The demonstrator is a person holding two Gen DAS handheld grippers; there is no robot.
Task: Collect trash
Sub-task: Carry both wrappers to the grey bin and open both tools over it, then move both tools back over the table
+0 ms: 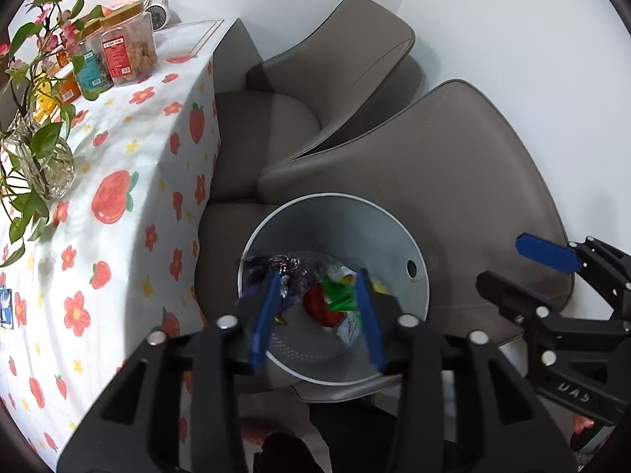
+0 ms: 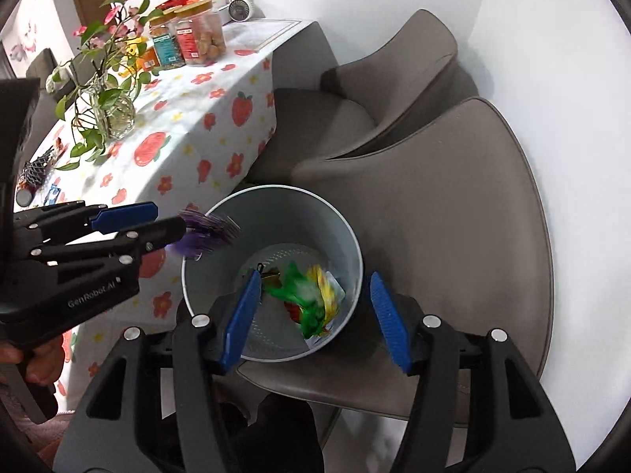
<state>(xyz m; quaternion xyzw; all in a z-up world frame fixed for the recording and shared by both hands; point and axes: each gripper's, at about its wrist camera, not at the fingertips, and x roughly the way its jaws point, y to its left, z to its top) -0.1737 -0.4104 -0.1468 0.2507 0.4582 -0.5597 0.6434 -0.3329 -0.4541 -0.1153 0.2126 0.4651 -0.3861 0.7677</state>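
We cannot read the heap in the bin [image 1: 394, 236] piece by piece: green, red, yellow and silvery wrappers [image 1: 335, 299] overlap at its bottom, and in the right wrist view the top green and yellow ones are smeared with blur. The purple foil wrapper [image 2: 209, 232] is also blurred, so we cannot tell whether it still touches the left fingers [image 2: 126, 215] or hangs free just beyond their tips; in the left wrist view purple foil shows inside the bin at its far left wall, partly behind the left blue pad. The near rim of the bin is covered by our own gripper bodies in both views. Only a fingertip of the hand [image 2: 35, 366] carrying the left gripper [image 1: 315, 303] shows, at the left edge.

The left fingers stand moderately apart, and nothing is pressed between the pads. The right gripper [image 2: 315, 307] has its fingers wide, with only open air and the bin's inside between them; it holds nothing.

Both grippers tilt steeply down over the bin mouth, side by side, the left one reaching in from the left above the rim.

The bin stands on the seat of the near grey chair [image 1: 473, 165], just right of the counter [image 1: 118, 149] with its flowered cloth, vase [image 1: 47, 165] and snack jars [image 1: 126, 51].
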